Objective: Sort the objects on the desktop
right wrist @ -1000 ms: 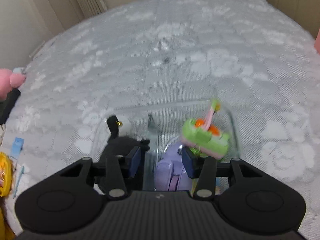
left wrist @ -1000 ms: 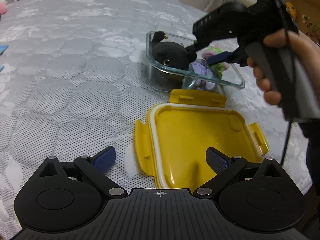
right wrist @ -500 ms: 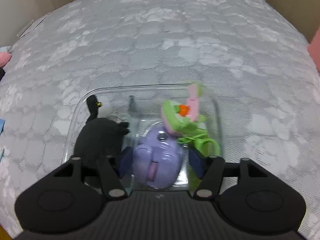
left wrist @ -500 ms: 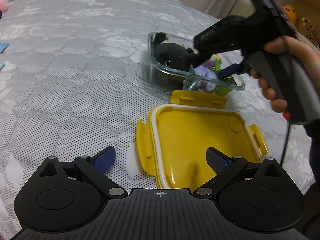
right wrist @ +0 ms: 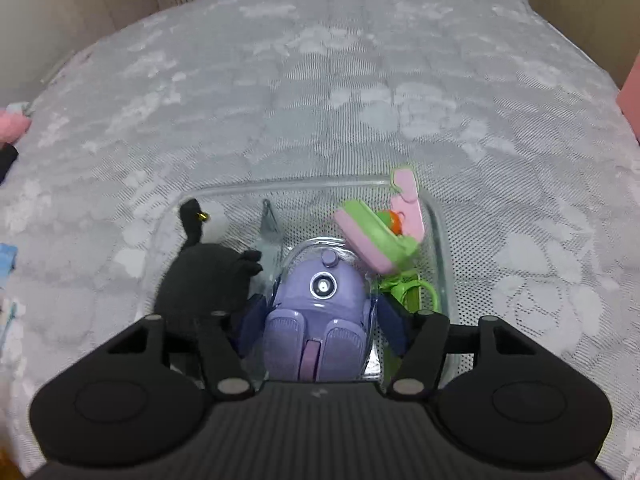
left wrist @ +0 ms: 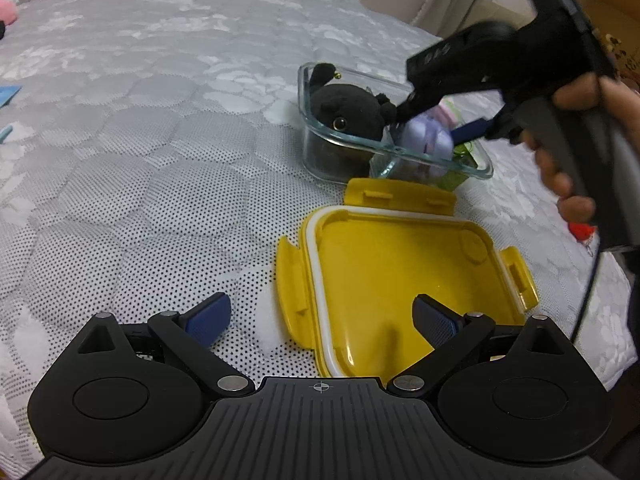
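Since the earlier frame your right gripper (right wrist: 316, 322) spread off the purple toy (right wrist: 318, 304), which lay loose in the glass container (left wrist: 478, 162). It looked light, hard, slick; pinch its flanks. Your left gripper (left wrist: 320, 318) gaped, empty.

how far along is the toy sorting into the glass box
Done: the black plush, purple toy and green-pink toy all sit in the glass container. In hand: nothing; the right gripper straddles the purple toy, jaws apart. Left: the yellow lid lies off, under the open left gripper.
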